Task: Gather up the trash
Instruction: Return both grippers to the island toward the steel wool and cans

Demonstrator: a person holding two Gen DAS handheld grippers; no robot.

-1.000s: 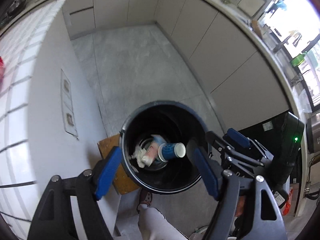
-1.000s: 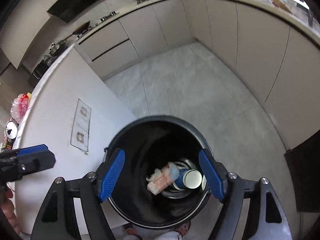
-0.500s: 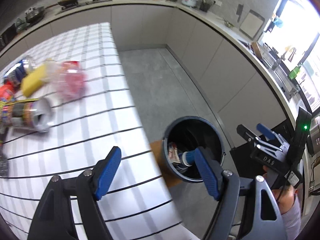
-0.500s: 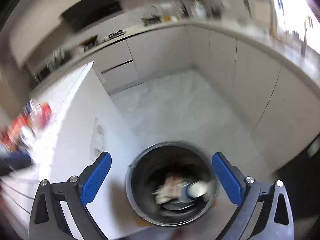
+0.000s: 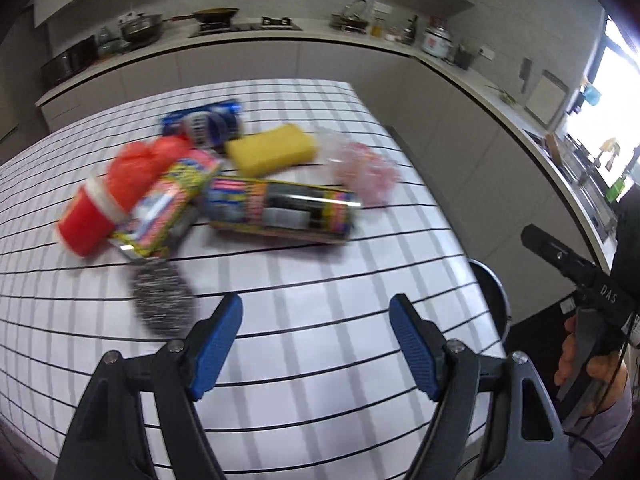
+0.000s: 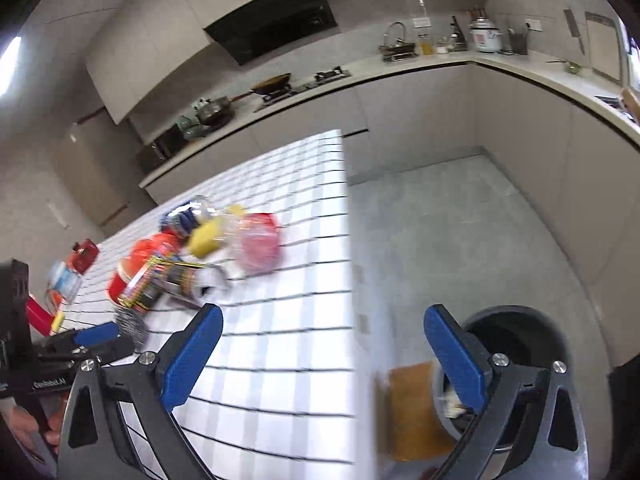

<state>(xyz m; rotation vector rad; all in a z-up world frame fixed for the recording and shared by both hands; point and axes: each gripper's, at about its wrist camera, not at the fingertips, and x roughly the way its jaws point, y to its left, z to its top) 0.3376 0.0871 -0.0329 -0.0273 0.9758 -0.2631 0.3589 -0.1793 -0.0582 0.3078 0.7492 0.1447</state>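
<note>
Both the left gripper [image 5: 316,344] and right gripper [image 6: 322,354] gape wide and empty, while the can [image 5: 282,210] lies lengthwise just before the yellow sponge [image 5: 270,149], its label blurred.

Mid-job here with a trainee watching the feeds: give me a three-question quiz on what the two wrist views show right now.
1. True or false: the left tongs are open and hold nothing.
2. In the left wrist view, which item on the checked table lies nearest the left tongs?
A. yellow sponge
B. steel scourer
C. blue can
3. Fill in: in the right wrist view, the dark trash bin stands on the ____, beside the table.

Key: 1 true; 2 B; 3 floor.
</note>
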